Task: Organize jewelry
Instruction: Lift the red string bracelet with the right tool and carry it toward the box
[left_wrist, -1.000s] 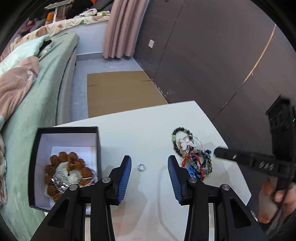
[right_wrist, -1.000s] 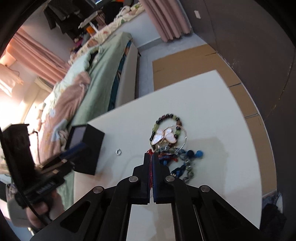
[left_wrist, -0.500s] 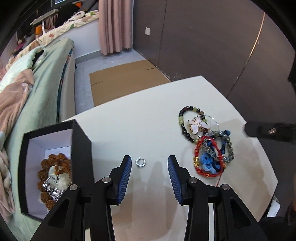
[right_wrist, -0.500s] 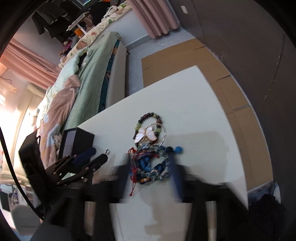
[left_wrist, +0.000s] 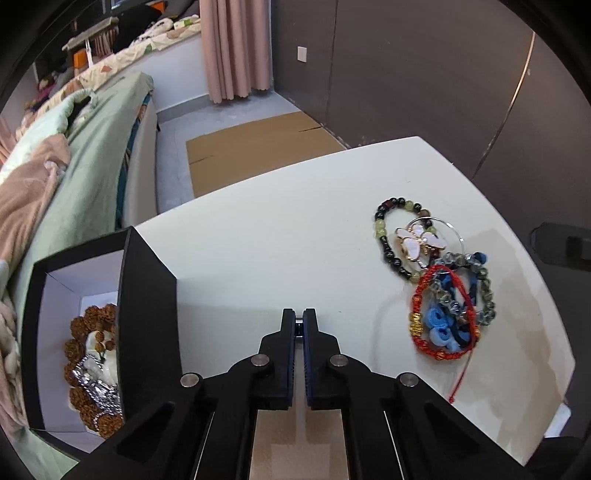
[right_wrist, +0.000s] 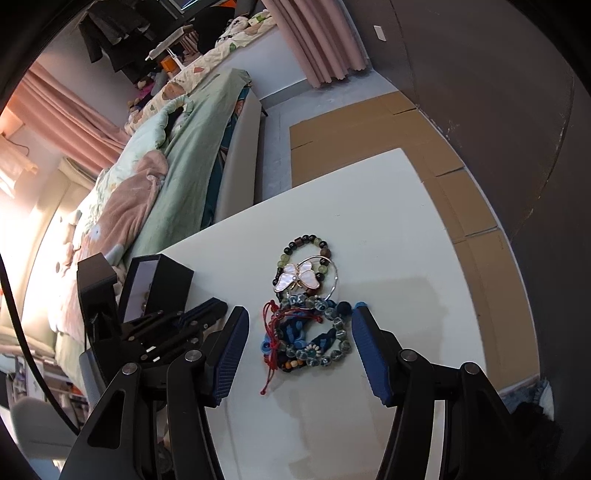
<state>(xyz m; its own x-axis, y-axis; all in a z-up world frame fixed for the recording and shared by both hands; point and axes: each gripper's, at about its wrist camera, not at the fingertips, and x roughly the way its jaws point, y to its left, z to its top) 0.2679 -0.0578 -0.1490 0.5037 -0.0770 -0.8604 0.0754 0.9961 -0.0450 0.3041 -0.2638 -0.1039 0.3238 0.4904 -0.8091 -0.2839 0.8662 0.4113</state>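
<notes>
The left gripper (left_wrist: 299, 325) is pinching nearly shut at the tabletop (left_wrist: 277, 236). Something small and metallic is glinting between its fingers, probably a ring, though I cannot tell. Best lifted straight up, gently, toward the open black box (left_wrist: 147, 295) just left. The right gripper (right_wrist: 295, 343) is standing half open, empty, straddling the bracelet pile (right_wrist: 306, 332) — its long axis running away from the camera.

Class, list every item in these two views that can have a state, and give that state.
left gripper: shut, a small metal piece pinched at its tips.
right gripper: open, straddling the bracelet heap without touching it.
black box: open, no lid on, brown bead bracelet inside.
bracelet heap: tangled, lying flat on the table.
</notes>
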